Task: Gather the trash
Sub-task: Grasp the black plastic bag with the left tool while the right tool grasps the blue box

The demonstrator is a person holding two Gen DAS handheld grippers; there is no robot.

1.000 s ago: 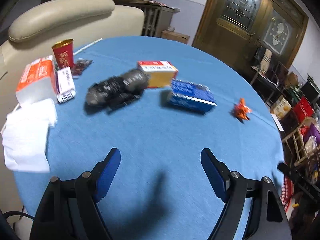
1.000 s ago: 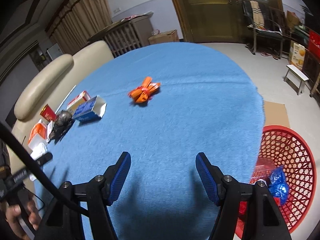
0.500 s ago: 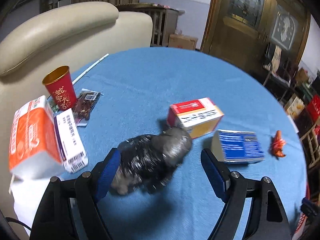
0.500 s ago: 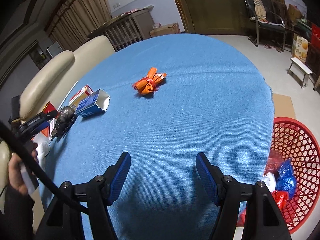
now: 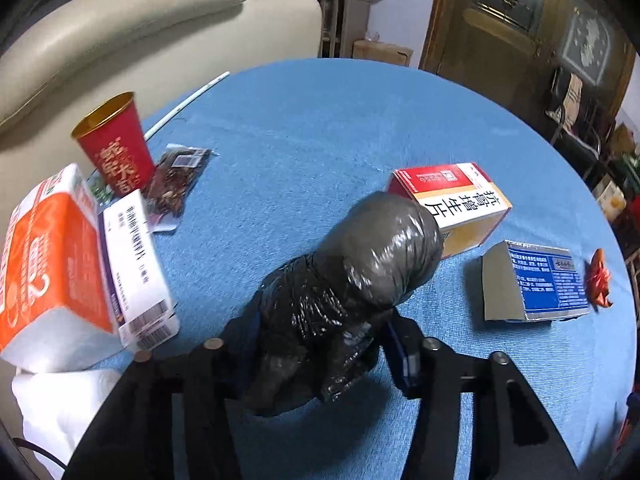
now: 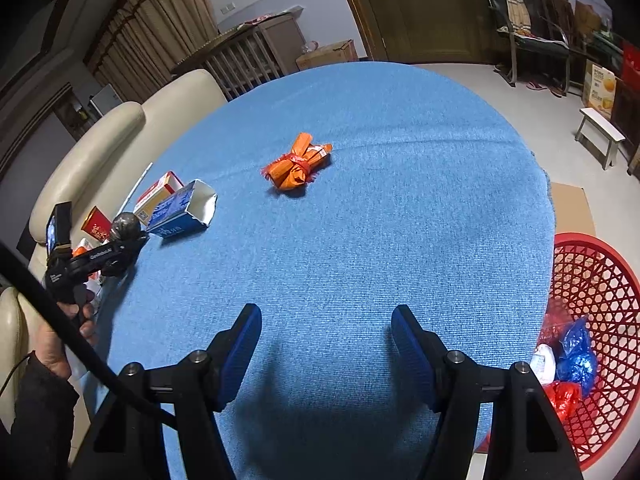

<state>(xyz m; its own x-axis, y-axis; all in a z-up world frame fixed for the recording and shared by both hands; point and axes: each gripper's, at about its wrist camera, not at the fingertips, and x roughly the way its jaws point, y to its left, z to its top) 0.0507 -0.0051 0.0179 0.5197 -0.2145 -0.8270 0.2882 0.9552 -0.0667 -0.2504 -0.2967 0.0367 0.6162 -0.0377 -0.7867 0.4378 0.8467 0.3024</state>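
A black plastic bag bundle [image 5: 360, 280] lies on the blue round table [image 5: 304, 128]. My left gripper [image 5: 320, 336] is closing its jaws around the bundle's near end, and the blue pads [image 5: 400, 354] press into the plastic. From the right wrist view the same left gripper [image 6: 108, 254] sits at the table's left edge over the bundle [image 6: 126, 224], with a person's hand on its handle. My right gripper [image 6: 326, 320] hovers open over bare cloth with nothing between its fingers. An orange wrapper [image 6: 298, 166] lies mid-table, well ahead of it.
Beside the bundle lie a red-and-white box [image 5: 452, 204] and an opened blue box [image 5: 536, 284]. At the left stand a red cup [image 5: 116, 148], a snack packet [image 5: 176, 176], an orange tissue pack [image 5: 44, 256] and a white-purple box [image 5: 136, 264]. A red basket [image 6: 600, 280] holding trash stands on the floor at right.
My left gripper travelled forward across the table to the black bundle and narrowed its jaws around it. The right gripper stayed where it was, still open.
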